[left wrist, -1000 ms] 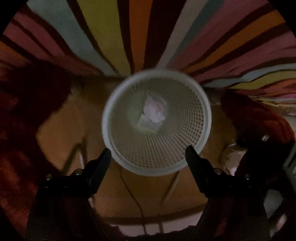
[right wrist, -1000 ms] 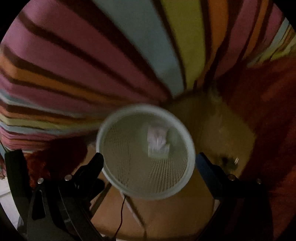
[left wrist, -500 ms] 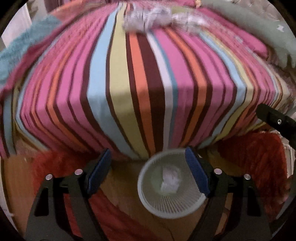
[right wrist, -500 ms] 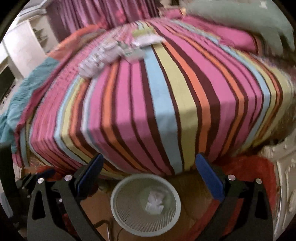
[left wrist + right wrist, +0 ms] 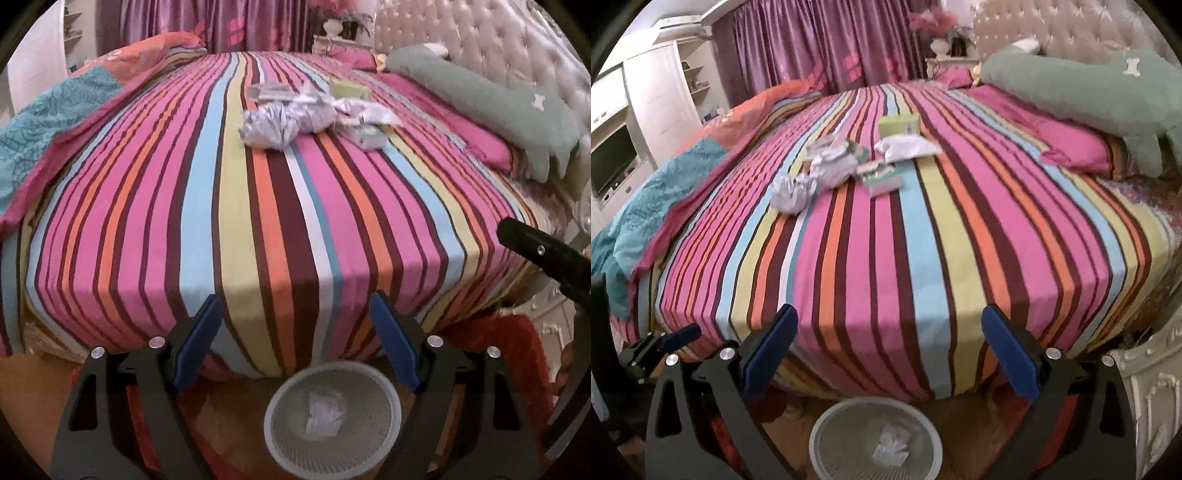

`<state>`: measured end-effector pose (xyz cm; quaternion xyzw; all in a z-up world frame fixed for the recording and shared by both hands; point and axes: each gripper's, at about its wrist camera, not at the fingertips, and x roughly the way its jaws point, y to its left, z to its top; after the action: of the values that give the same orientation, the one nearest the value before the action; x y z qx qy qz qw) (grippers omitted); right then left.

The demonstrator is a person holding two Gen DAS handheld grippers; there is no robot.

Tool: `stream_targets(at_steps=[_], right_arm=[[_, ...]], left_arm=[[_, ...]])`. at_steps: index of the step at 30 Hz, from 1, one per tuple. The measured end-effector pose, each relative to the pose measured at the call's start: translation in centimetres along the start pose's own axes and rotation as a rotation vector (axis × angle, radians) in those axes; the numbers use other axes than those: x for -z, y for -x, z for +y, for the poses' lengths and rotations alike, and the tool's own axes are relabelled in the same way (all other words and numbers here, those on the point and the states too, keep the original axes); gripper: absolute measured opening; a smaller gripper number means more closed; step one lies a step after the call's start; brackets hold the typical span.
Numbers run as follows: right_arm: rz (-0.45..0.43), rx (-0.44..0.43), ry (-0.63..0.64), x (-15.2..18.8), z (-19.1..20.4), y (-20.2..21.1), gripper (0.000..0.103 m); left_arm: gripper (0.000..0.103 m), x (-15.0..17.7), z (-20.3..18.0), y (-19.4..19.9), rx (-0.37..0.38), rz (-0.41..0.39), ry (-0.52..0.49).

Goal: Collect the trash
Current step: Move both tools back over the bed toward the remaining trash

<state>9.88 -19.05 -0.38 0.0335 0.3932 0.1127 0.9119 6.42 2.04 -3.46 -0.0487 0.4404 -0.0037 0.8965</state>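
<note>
Both views have swung up off the white mesh plastic wastebasket w/in the last second: 1 s ago each cam looked almost straight down into it, close; now the basket sits small at the bottom edge and the bed in its multicolour striped sheet fills the frame. Reads as a drop just finished, since 1 crumpled white paper wad lies at the bottom of the basket, and the hands are coming back up for the next piece.

Left gripper: blue-padded jaws spread apart, nothing between them, unchanged across the frames. Right gripper: jaws likewise wide and empty. Its dark finger also pokes into the left view at the right edge.

Remaining trash is a cluster mid-bed, well apart from both tongs, up the sheet beyond the near edge. Nearest is the crumpled white-grey paper ball, w/ a 2nd crumpled paper wad just behind it. Beside those: small pale-green carton, white tissue pack, light-green box farthest back. In the left view the crumpled paper sits roughly above the jaw gap, so probably the next pick; both hands need a long reach fwd over the bed.

Basket is on the floor at the bed foot, just below both grippers.
</note>
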Motion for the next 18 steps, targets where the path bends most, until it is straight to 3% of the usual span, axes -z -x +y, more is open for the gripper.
stream_targets(at_steps=[8,18], right_arm=[[-0.007,-0.001,-0.003,-2.4,-0.8,-2.0,0.095],[0.035,-0.023,0.031,-4.8,-1.2,-5.0,0.095]], left_arm=[[0.08,-3.2,1.0,-1.7,-0.001,-0.013,0.016],[0.08,-6.7,1.8,-4.7,-0.072,-0.006,-0.048]])
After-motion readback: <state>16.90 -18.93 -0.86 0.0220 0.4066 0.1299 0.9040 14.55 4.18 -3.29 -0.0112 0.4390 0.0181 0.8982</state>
